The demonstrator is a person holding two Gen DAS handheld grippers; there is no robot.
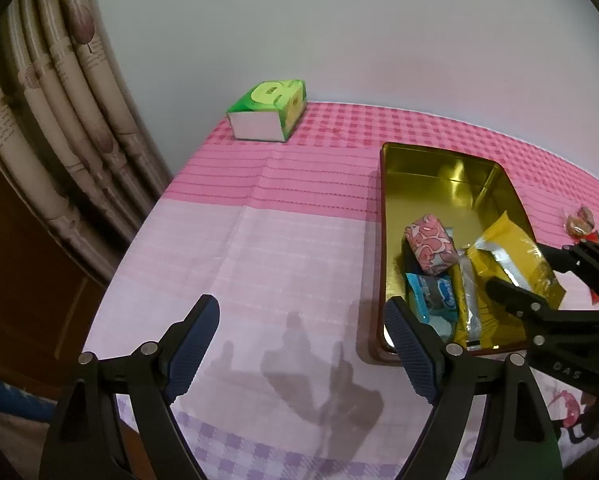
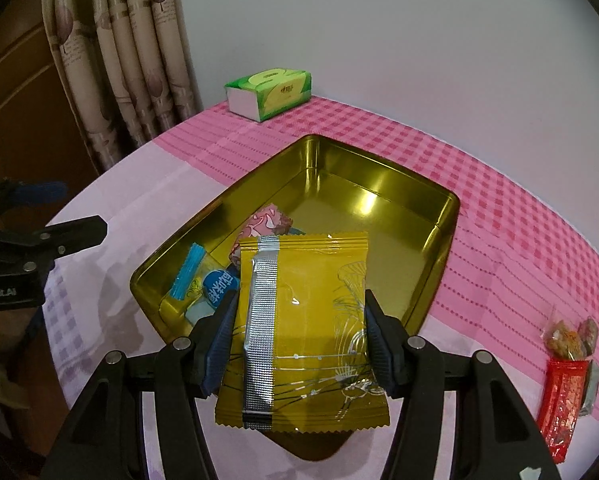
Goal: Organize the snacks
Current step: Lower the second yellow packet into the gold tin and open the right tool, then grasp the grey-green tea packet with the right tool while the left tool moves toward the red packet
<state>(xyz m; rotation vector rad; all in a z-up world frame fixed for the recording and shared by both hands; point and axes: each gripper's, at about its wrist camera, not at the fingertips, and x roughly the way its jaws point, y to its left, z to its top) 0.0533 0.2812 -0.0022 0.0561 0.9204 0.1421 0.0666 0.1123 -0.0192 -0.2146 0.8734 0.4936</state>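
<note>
The right gripper (image 2: 299, 344) fingers pinch the yellow packet (image 2: 303, 332) above the gold tin (image 2: 439, 248); left gripper (image 1: 303, 352) fingers spread, empty.

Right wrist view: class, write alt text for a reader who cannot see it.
The right gripper clamps a yellow snack packet over the near end of an open gold tin, which already holds a pink and a blue wrapped snack. The tin sits on a pink checked tablecloth; a red snack packet lies to its right.
</note>
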